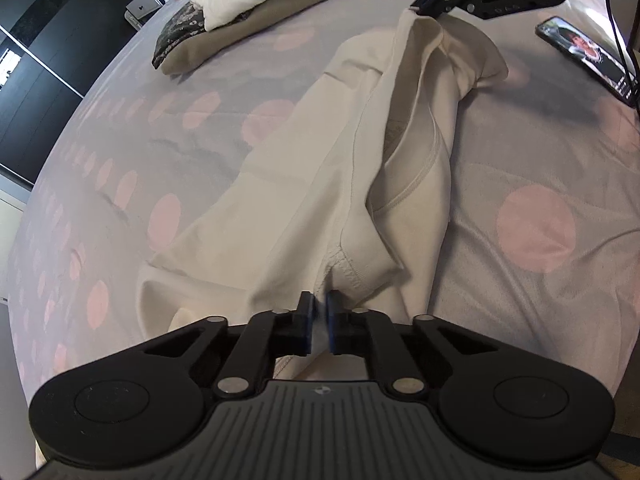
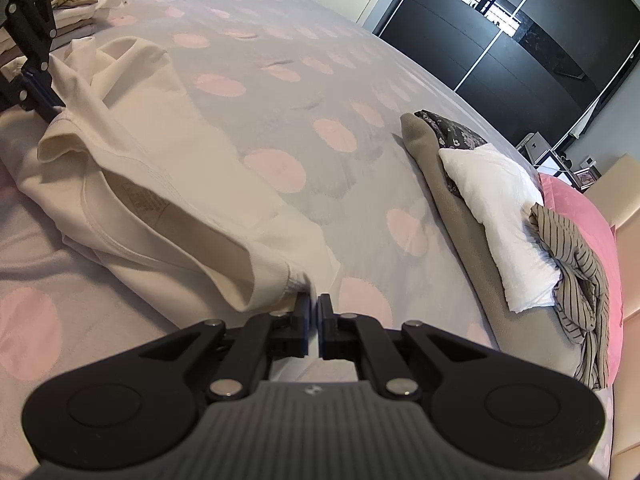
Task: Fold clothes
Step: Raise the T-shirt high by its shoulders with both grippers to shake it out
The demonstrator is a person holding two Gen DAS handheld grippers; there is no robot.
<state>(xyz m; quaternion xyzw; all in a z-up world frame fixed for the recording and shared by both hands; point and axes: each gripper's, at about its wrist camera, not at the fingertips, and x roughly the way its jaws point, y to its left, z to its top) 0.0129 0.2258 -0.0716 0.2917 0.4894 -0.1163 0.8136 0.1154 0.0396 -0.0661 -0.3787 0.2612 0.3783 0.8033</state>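
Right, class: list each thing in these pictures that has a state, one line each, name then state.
Left tongs: shut on the cream cotton T-shirt's sleeve.
Right tongs: shut on its other sleeve.
Cream cotton T-shirt: partly folded lengthwise, rumpled.
Black smartphone: screen lit.

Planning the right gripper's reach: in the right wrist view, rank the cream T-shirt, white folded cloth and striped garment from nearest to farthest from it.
1. Cream T-shirt, its sleeve hem at the right gripper, left.
2. White folded cloth, on the right atop the pile.
3. Striped garment, far right beyond it.
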